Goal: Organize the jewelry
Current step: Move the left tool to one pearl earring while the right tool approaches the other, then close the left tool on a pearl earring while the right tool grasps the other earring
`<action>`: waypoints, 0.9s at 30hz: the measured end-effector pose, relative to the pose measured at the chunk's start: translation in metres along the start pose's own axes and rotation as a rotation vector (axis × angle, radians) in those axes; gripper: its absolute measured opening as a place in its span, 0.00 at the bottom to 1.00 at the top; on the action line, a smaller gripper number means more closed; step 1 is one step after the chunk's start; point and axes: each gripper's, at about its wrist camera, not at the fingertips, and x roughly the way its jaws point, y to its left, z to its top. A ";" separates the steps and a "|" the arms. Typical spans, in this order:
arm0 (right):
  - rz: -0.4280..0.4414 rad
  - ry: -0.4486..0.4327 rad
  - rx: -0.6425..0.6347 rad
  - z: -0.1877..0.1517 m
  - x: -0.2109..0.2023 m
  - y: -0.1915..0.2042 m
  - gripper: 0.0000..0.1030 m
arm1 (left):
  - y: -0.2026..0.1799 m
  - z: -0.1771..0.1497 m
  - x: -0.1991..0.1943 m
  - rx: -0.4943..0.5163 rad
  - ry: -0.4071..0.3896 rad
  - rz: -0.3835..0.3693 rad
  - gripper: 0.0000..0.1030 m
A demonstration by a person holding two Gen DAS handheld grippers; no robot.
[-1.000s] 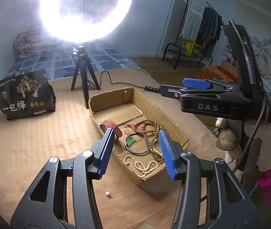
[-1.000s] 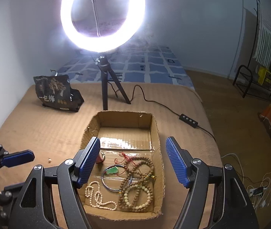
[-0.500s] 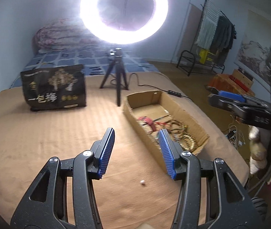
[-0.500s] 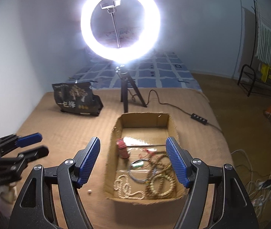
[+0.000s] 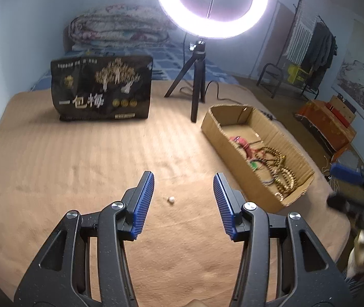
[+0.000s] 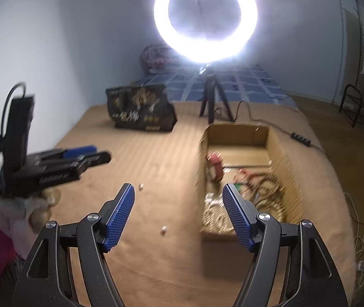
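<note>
Tan bedspread [image 5: 66,166], ring light [image 5: 211,5] upper centre. Loose bead [image 5: 171,199] lies lower centre, just ahead of the left gripper [image 5: 183,202], jaws apart, empty. Right gripper [image 6: 179,213] likewise (second bead [image 6: 163,229] near it). Cardboard box [image 5: 229,151] centre right holds the jewelry. Step: bead pickup; next needs precise straddle, gentle pinch.

1. A small bead [image 5: 171,199] lies on the bed [image 5: 66,158], ahead of and between my left fingers [image 5: 144,197].
2. The cardboard box [image 5: 235,158] sits to the bead's right, with bead strings [image 5: 281,171] inside.
3. The ring light tripod [image 5: 197,81] stands behind the box.
4. A printed bag [image 5: 102,87] stands left of the tripod.
5. A second bead [image 6: 141,186] lies further left in the right wrist view.
</note>
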 end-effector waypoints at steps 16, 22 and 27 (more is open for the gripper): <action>0.068 0.145 -0.048 -0.057 0.064 0.021 0.56 | 0.009 -0.026 0.058 0.018 0.103 -0.002 0.48; 0.082 0.169 -0.048 -0.065 0.079 0.019 0.42 | 0.003 -0.031 0.080 0.061 0.139 -0.005 0.48; 0.085 0.180 -0.065 -0.067 0.091 0.023 0.36 | 0.003 -0.031 0.092 0.080 0.152 0.002 0.48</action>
